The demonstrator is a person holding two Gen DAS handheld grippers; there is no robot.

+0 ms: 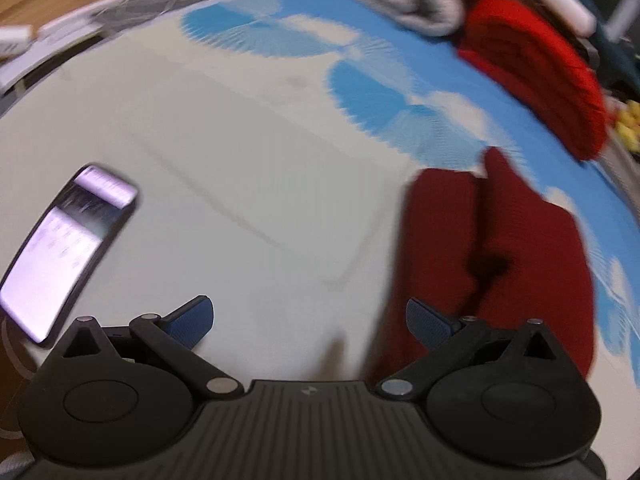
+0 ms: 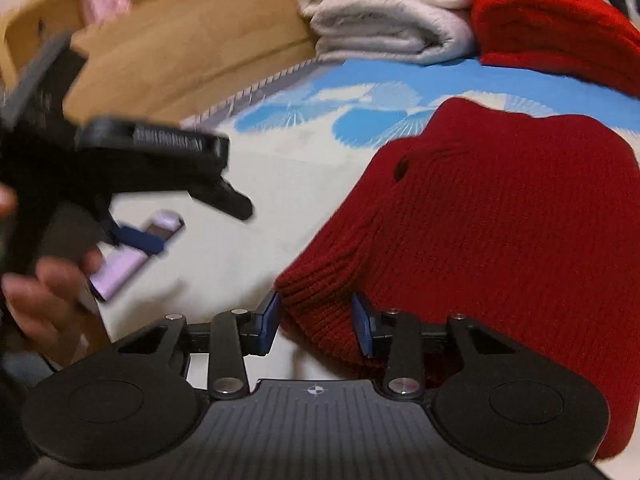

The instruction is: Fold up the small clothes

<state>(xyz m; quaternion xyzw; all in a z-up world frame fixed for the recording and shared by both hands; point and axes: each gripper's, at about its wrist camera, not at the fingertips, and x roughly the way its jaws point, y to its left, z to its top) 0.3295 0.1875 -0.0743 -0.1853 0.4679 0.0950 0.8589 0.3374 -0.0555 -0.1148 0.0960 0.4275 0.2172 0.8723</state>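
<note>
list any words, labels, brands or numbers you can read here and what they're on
None can be read for certain.
Phone screen: rows of text or icons, too blurred to read.
Left gripper body: raised lettering on its side, smeared by motion blur, not legible.
Gripper housings: a small round emblem on each, a symbol and no text.
Dark red knit garment, bright red knit, folded pale cloth: no label visible.

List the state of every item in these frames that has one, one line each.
Dark red knitted garment: folded over, its ribbed edge between the right gripper's pads.
Bright red knit: folded, stacked at the back.
Cream towel-like cloth: folded, beside the bright red knit.
Smartphone: screen lit, lying flat.
Left gripper: open, empty.
Right gripper: open, pads not clearly pressing the fabric.
</note>
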